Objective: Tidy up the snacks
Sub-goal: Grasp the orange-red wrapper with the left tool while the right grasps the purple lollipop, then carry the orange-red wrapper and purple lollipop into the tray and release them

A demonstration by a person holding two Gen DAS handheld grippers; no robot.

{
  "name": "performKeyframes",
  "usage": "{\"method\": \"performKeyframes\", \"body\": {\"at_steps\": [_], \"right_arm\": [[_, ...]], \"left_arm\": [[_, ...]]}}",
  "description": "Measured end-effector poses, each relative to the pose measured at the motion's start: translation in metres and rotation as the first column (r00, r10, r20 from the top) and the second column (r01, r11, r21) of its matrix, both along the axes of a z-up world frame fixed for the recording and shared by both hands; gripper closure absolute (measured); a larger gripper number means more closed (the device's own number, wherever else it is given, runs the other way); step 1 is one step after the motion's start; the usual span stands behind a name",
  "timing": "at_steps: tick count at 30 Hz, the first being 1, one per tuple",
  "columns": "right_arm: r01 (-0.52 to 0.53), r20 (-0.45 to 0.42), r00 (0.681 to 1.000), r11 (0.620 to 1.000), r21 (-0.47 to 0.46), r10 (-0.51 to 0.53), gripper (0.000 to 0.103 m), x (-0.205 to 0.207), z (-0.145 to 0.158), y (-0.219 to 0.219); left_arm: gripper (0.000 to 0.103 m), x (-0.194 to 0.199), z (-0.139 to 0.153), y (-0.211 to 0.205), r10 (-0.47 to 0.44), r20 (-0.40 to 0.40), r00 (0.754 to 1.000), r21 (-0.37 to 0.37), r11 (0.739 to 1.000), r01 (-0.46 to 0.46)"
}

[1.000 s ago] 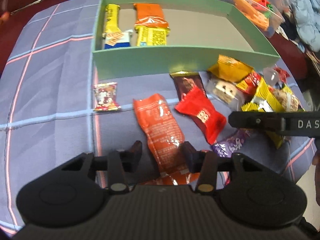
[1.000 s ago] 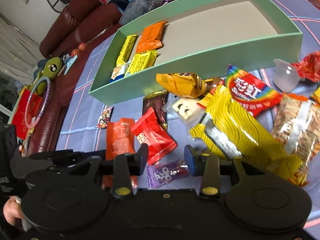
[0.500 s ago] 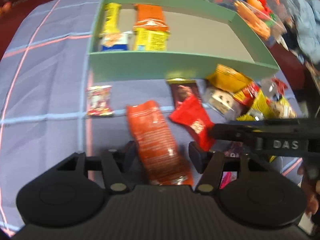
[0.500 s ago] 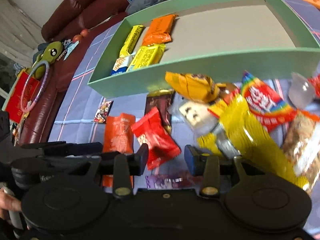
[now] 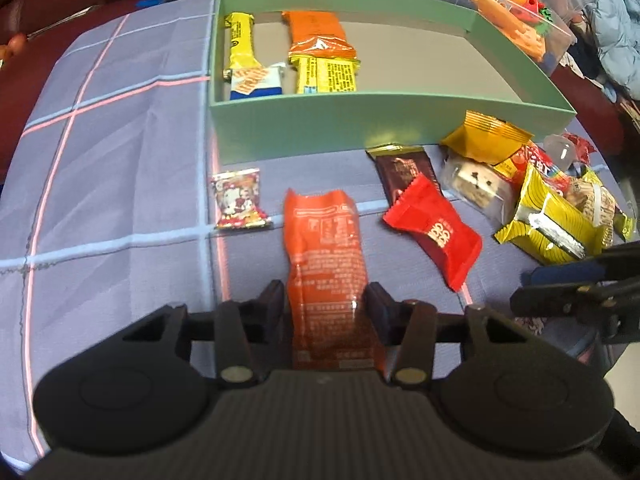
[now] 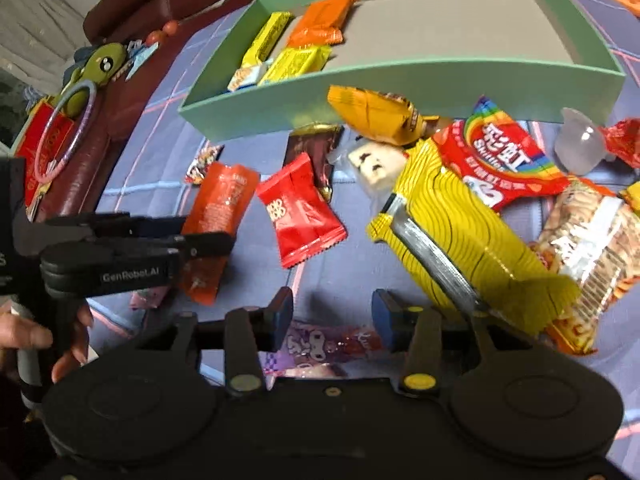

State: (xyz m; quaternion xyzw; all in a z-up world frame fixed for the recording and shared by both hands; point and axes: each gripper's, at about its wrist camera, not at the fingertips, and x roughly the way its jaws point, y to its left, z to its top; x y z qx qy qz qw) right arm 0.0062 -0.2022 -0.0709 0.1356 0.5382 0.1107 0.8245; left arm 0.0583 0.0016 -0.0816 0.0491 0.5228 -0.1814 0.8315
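The left tongs [image 5: 325, 300], having just closed further, are seen pinching the long orange packet [image 5: 326, 256] lying on the checked cloth [image 5: 112, 208]. The right tongs [image 6: 332, 312], just opened slightly, stand spread over a purple sweet wrapper [image 6: 320, 346], untouched. The green box [image 5: 360, 128] is found at twelve o'clock, snacks already inside.

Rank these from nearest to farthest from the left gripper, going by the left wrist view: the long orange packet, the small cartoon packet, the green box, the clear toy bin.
1. Long orange packet: between the left gripper's jaws.
2. Small cartoon packet: ahead, slightly left, on the cloth.
3. Green box: beyond both packets.
4. Clear toy bin: far right, behind the box.
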Motion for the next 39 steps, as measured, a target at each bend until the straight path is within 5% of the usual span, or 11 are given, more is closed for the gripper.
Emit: {"method": "performKeyframes", "body": {"at_steps": [4, 7, 12, 14, 15, 17, 20, 23, 25, 31, 39], "right_arm": [[-0.077, 0.003, 0.997, 0.996, -0.042, 0.078, 0.059, -0.001, 0.002, 0.012], [-0.173, 0.0, 0.985, 0.98, -0.095, 0.174, 0.039, -0.005, 0.001, 0.023], [-0.241, 0.008, 0.969, 0.954, -0.177, 0.246, 0.039, -0.012, -0.006, 0.034], [-0.249, 0.027, 0.965, 0.939, -0.237, 0.262, 0.053, -0.012, -0.006, 0.043], [-0.249, 0.033, 0.964, 0.936, -0.247, 0.265, 0.073, -0.011, -0.005, 0.045], [-0.215, 0.037, 0.972, 0.943, -0.255, 0.232, 0.093, -0.004, -0.005, 0.043], [-0.132, 0.051, 0.989, 0.976, -0.172, 0.142, 0.093, 0.005, -0.003, 0.03], [-0.119, 0.076, 0.989, 0.987, -0.108, 0.127, 0.089, 0.006, 0.008, 0.019], [-0.144, 0.067, 0.986, 0.984, -0.105, 0.152, 0.072, 0.005, 0.012, 0.016], [-0.239, 0.032, 0.969, 0.96, -0.147, 0.246, 0.057, -0.007, 0.011, 0.015], [-0.422, -0.036, 0.902, 0.859, -0.289, 0.431, 0.047, -0.019, 0.003, 0.011]], "left_arm": [[0.068, -0.004, 0.001, 0.0, -0.03, 0.002, 1.0, -0.011, 1.0, 0.03], [0.069, -0.005, 0.001, 0.006, -0.024, -0.006, 1.0, -0.03, 0.999, 0.024], [0.068, -0.002, 0.002, 0.009, -0.011, -0.01, 1.0, -0.038, 0.999, 0.01], [0.068, -0.003, 0.002, 0.009, -0.009, -0.009, 1.0, -0.034, 0.999, 0.009], [0.067, -0.003, 0.002, 0.009, -0.008, -0.009, 1.0, -0.033, 0.999, 0.007], [0.067, -0.003, 0.003, 0.01, -0.001, -0.011, 1.0, -0.035, 0.999, 0.001], [0.067, -0.004, 0.003, 0.014, 0.002, -0.011, 1.0, -0.034, 0.999, -0.002], [0.067, -0.002, 0.002, 0.015, 0.002, -0.01, 1.0, -0.038, 0.999, -0.002], [0.067, 0.0, 0.002, 0.014, 0.006, -0.01, 1.0, -0.04, 0.999, -0.006], [0.064, -0.001, 0.002, 0.01, -0.002, -0.004, 1.0, -0.026, 1.0, 0.002], [0.061, 0.001, 0.001, 0.005, 0.001, -0.006, 1.0, -0.003, 1.0, -0.001]]}}
